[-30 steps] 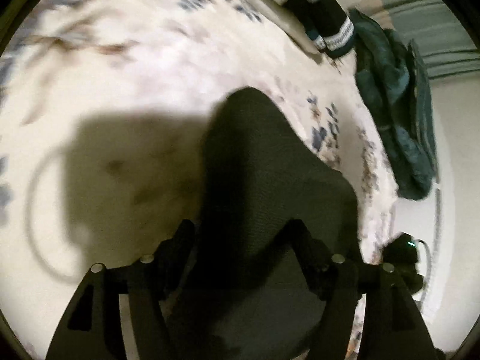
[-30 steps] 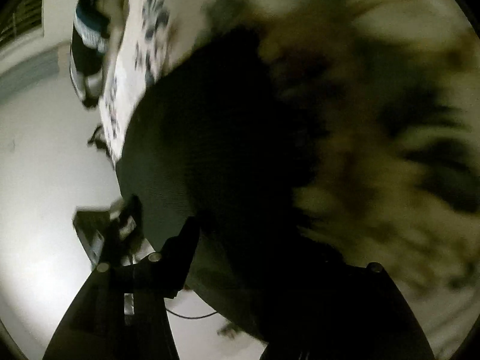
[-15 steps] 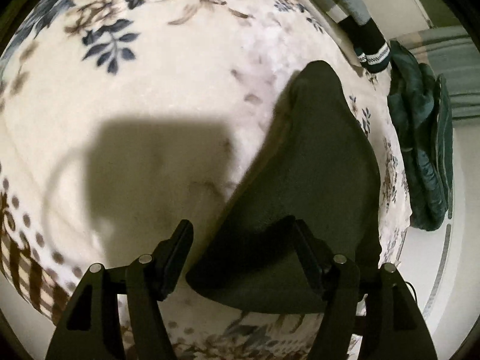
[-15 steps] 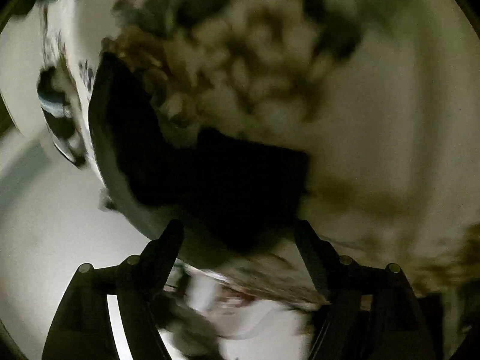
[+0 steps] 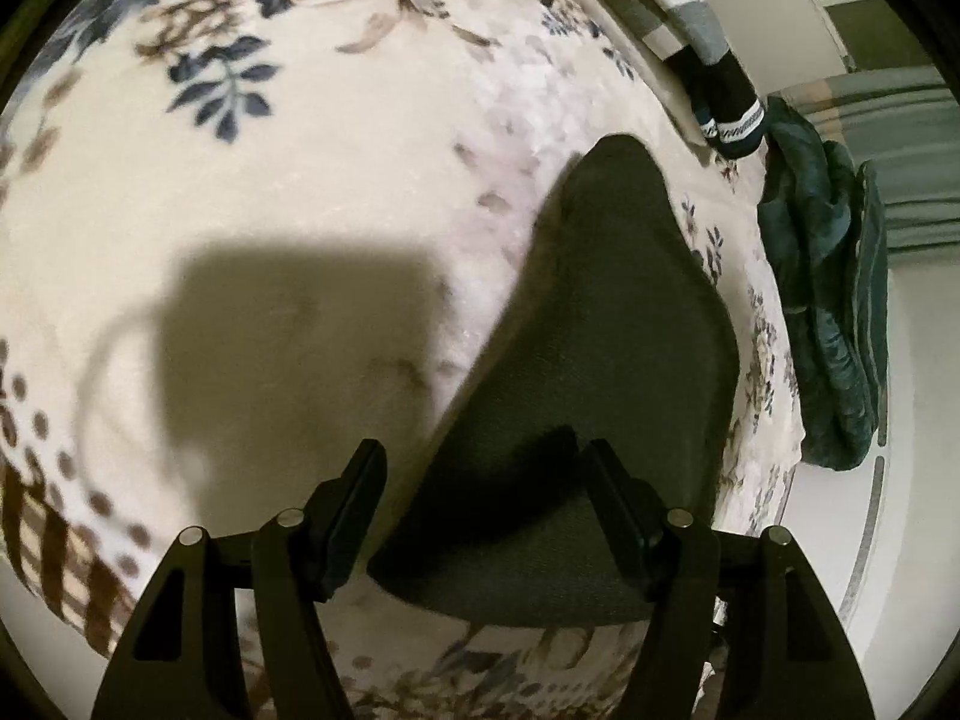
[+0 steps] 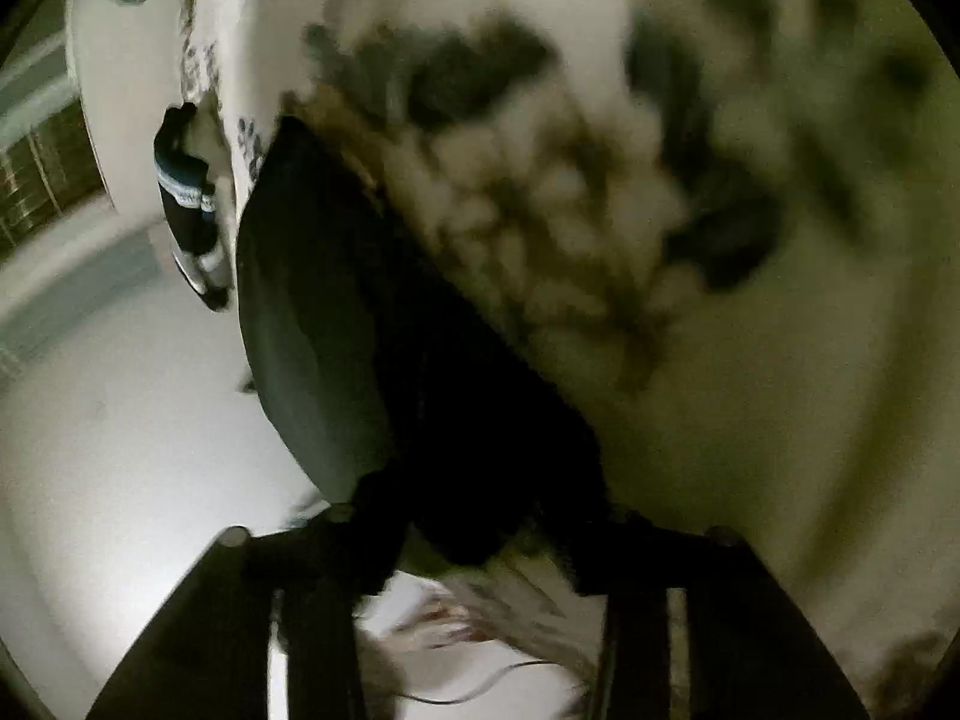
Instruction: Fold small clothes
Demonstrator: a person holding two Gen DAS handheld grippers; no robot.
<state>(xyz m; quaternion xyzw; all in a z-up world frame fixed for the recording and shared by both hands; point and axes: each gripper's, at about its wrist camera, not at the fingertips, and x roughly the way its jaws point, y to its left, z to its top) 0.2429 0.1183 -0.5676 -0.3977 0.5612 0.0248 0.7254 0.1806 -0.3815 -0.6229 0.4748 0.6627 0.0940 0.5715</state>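
Note:
A dark folded garment (image 5: 600,360) lies flat on the floral blanket (image 5: 300,180) near the bed's right edge. My left gripper (image 5: 483,480) is open just above the garment's near end, one finger over the blanket, the other over the cloth, holding nothing. In the blurred right wrist view the same garment (image 6: 360,330) lies at the bed edge. My right gripper (image 6: 480,516) is low over its near corner with its fingers spread; the blur hides whether they touch the cloth.
A black sock with white and grey stripes (image 5: 708,60) lies at the far edge of the bed. A dark teal garment (image 5: 828,312) hangs over the bed's right side. Pale floor (image 6: 120,420) lies beyond the bed edge.
Both grippers let go of the dark garment, which now lies flat on the blanket. The left gripper has drawn back slightly; the right one has swung and is still moving.

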